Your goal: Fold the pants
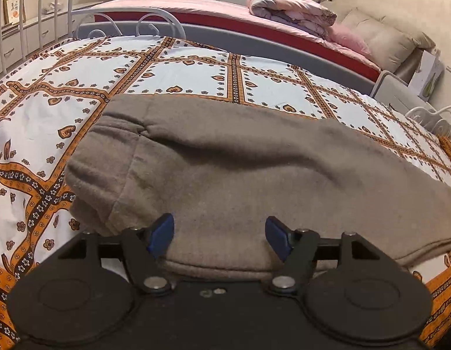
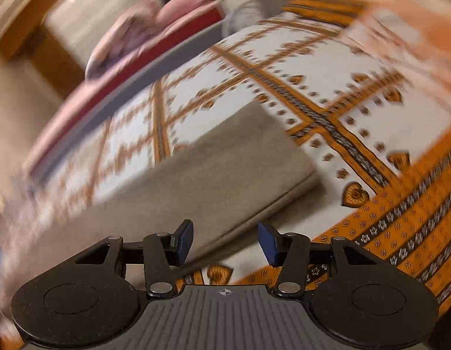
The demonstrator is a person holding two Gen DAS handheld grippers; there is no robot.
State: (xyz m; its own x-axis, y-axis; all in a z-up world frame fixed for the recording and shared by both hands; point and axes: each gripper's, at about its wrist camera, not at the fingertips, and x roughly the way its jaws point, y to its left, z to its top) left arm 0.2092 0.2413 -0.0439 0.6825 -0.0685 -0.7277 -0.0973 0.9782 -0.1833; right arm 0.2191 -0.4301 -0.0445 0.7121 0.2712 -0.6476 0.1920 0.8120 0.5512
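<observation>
- Pants (image 1: 225, 175): grey-brown fleece, soft and slightly pilled, laid flat across the bedspread; ribbed elastic waistband at the left end with a stitched seam beside it; a broad shallow crease runs across the middle; near hem edge doubled and rounded.
- Bedspread (image 1: 178, 73): thin printed cotton, white squares framed by orange and dark bands with heart and small flower motifs; lightly wrinkled at the left.
- Left gripper (image 1: 219, 237): black plastic linkage with metal pivots, blue pads (image 1: 162, 234) on each finger; jaws spread, nothing pinched. The near edge of the pants lies under and between the pads, which stand just above the cloth.
- Right gripper (image 2: 225, 243): same build, ribbed grey body; jaws apart, not pressing on anything. The view is blurred. A folded, straight-edged end of the pants (image 2: 225, 169) lies just ahead, its corner edge reaching to the left pad; whether it touches cannot be told.
- Second bed (image 1: 196, 8): pink sheet over a red mattress edge, behind a white scrolled metal frame (image 1: 129, 20).
- Folded quilt (image 1: 289, 8): padded, pink and grey, on that bed.
</observation>
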